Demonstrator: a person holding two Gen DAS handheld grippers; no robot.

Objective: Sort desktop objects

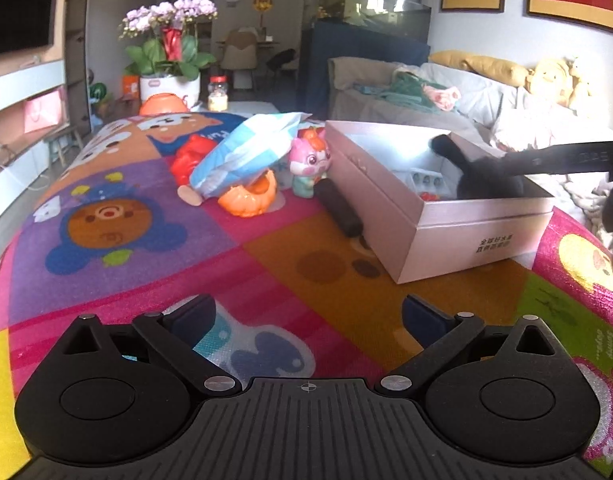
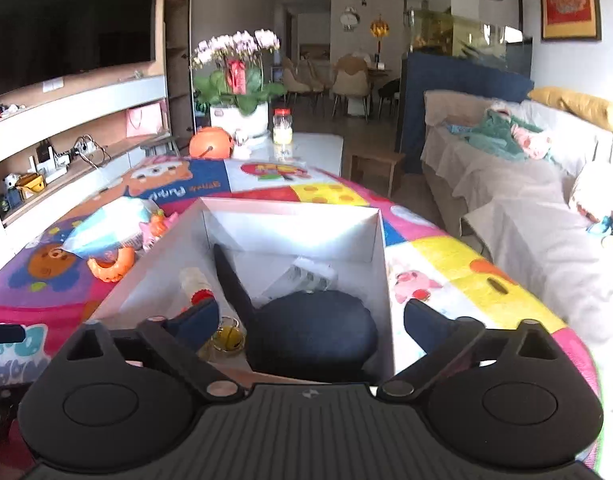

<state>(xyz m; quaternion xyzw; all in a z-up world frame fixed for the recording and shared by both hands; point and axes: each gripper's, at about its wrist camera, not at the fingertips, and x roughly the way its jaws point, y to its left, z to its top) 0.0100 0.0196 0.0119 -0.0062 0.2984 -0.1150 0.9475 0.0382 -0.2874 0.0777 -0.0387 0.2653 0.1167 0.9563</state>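
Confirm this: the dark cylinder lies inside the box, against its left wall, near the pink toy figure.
Not quite. The dark cylinder lies outside the box, on the mat against the box's outer wall, as the left wrist view shows. It is indeed near the pink toy figure.

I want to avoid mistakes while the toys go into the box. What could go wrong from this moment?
1. The dark cylinder lies right against the box wall; a gripper reaching for it may bump the box.
2. The blue-white packet rests on the orange toy; lifting either may shift the other.
3. The black round object already fills much of the box, so later items may not lie flat.
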